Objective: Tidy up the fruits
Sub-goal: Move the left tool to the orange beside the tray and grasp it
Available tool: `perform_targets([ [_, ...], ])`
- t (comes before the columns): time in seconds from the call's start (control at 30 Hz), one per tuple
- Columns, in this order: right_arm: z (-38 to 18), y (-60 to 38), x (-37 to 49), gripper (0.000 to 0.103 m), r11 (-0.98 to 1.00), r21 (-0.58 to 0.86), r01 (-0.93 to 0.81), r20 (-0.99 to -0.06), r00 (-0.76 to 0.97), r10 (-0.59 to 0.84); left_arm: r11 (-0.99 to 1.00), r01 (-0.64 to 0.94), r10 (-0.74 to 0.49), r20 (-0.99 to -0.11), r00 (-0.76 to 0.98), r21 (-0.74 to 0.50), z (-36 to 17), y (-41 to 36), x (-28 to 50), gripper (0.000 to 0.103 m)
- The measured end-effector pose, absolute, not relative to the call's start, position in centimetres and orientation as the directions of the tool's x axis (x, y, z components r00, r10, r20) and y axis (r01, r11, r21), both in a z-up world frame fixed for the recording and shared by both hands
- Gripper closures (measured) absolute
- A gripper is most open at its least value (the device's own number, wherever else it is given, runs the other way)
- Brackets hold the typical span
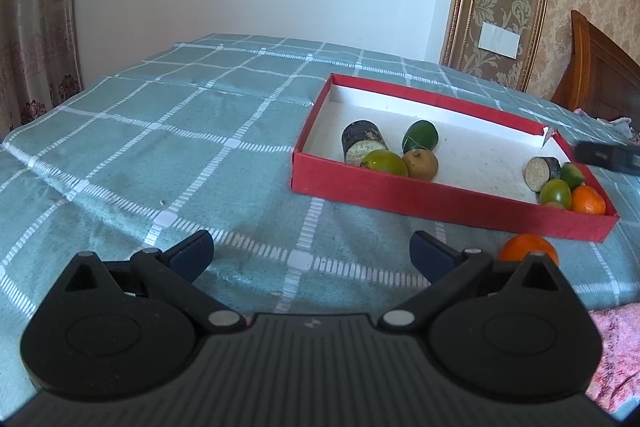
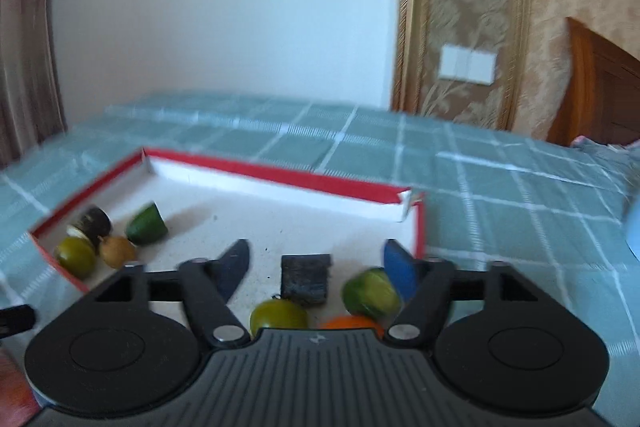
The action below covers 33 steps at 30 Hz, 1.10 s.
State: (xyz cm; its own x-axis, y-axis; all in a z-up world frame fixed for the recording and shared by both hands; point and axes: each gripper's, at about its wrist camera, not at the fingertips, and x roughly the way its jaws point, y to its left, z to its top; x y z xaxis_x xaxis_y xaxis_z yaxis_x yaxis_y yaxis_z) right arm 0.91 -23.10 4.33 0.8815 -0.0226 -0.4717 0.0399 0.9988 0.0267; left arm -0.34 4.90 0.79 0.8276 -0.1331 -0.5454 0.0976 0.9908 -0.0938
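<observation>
Left tool [image 1: 311, 254] is being held wide open, nothing between its blue-padded fingers [image 1: 192, 253], hovering low over the teal checked cloth [image 1: 160, 155] covering the bed. A loose round orange fruit [image 1: 527, 247] is lying on the cloth just beside the left tool's right finger, outside the shallow red cardboard box with white inside [image 1: 440, 205].

Inside the box, two clusters are seen. Near-left corner: dark cylindrical chunk with pale cut face [image 1: 363, 143], dark green oval fruit [image 1: 420, 135], yellow-green round fruit [image 1: 385, 163], brown round fruit [image 1: 420, 165], all touching or just beside each other. Right corner: smaller dark cut chunk [image 1: 543, 172], two green round fruits [image 1: 555, 191], small orange mandarin [image 1: 587, 200].

Right tool [image 2: 318, 265] is also being held open, empty, above the box's right cluster; the view is blurred. Between its fingers a dark chunk [image 2: 306, 279] is seen, with green fruits [image 2: 370, 293] and an orange one [image 2: 350, 323] below.
</observation>
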Motion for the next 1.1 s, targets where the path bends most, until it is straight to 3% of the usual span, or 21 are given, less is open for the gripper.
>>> perform_targets([
  [0.33, 1.8, -26.7, -6.9, 0.021, 0.985, 0.113, 0.128, -0.480, 0.875, -0.058, 0.987, 0.155, -0.157, -0.439, 0.885, -0.041, 1.6, 3.5, -3.0, 0.000],
  [0.6, 1.3, -29.6, -8.3, 0.019, 0.939, 0.289, 0.189, -0.445, 0.894, -0.044, 0.946, 0.321, -0.263, -0.470, 0.842, 0.046, 2.5, -3.0, -4.6, 0.000],
  [0.9, 0.7, -31.0, -9.0, 0.019, 0.910, 0.370, 0.185, -0.433, 0.901, -0.007, 0.939, 0.333, -0.248, -0.496, 0.832, 0.089, 1.9, -6.9, -3.8, 0.000],
  [0.97, 0.7, -31.1, -9.1, 0.019, 0.908, 0.377, 0.181, -0.427, 0.904, -0.003, 0.941, 0.327, -0.242, -0.504, 0.829, 0.086, 1.7, -7.2, -3.6, 0.003],
  [1.1, 0.6, -31.2, -9.0, 0.019, 0.905, 0.387, 0.176, -0.427, 0.904, 0.007, 0.939, 0.334, -0.239, -0.545, 0.804, 0.082, 1.2, -7.5, -2.7, 0.021],
])
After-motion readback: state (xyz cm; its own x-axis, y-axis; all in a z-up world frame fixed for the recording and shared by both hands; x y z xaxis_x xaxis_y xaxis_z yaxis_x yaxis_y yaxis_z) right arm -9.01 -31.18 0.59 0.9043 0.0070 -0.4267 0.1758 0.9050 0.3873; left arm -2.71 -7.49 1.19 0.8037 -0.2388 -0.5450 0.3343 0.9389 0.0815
